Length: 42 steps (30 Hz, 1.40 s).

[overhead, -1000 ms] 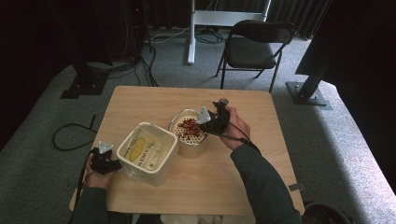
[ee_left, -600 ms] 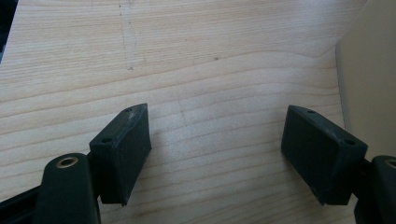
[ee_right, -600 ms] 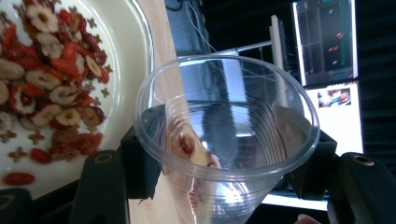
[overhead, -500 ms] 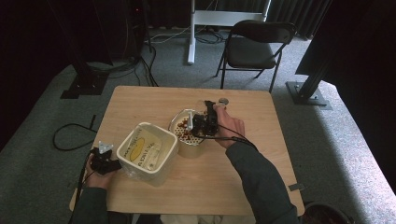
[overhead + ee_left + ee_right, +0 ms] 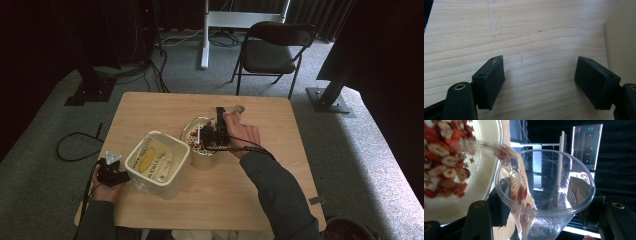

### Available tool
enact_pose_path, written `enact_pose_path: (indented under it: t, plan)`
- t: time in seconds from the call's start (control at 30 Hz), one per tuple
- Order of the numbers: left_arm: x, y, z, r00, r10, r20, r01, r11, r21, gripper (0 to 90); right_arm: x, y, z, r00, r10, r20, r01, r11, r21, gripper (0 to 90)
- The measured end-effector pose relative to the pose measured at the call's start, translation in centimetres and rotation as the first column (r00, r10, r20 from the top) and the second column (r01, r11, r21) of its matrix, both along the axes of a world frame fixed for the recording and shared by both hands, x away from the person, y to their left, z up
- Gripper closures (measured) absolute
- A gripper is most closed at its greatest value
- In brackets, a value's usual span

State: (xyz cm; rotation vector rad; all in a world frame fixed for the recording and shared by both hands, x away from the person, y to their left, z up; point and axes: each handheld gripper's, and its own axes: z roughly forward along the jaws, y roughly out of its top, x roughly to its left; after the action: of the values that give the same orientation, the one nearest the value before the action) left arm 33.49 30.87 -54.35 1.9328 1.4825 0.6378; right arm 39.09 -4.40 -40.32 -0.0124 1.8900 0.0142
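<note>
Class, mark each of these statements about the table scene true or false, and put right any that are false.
1. The right gripper holds a clear plastic cup between its jaws. True.
2. The cup is tipped over the round bowl of red and pale dried fruit pieces. True.
3. The left gripper is clamped on the square cream container. False: its jaws stand open over bare wooden table, with the container's wall just beside one jaw.
4. The square container is empty. False: yellow and white packets lie inside it.
5. A folding chair stands on the carpet beyond the table. True.
</note>
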Motion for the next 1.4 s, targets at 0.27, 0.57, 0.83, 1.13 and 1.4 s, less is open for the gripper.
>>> enact_pose_path:
  t: [0.27,0.57,0.83,1.13,1.4]
  plan:
    - [0.0,0.0,0.0,1.0000,0.000,0.000,0.000,1.0000,0.000,24.7,-0.4,0.4,-0.2,0.9998,0.016,0.008,-0.016,0.999,-0.035,37.8]
    - [0.0,0.0,0.0,1.0000,0.000,0.000,0.000,1.0000,0.000,24.7,-0.8,0.9,-0.6,0.9981,0.043,0.043,-0.036,0.990,-0.137,37.8]
    - [0.0,0.0,0.0,1.0000,0.000,0.000,0.000,1.0000,0.000,24.7,-0.5,0.6,-0.9,0.9986,0.026,0.046,-0.018,0.987,-0.161,37.7]
    - [0.0,0.0,0.0,1.0000,0.000,0.001,0.000,1.0000,0.000,24.7,-0.1,-0.1,-1.1,0.9984,0.002,0.057,0.011,0.974,-0.225,37.8]
    - [0.0,0.0,0.0,1.0000,0.000,0.001,0.000,1.0000,0.000,24.7,-1.1,0.7,-0.9,0.9967,0.053,0.062,-0.037,0.970,-0.241,37.8]
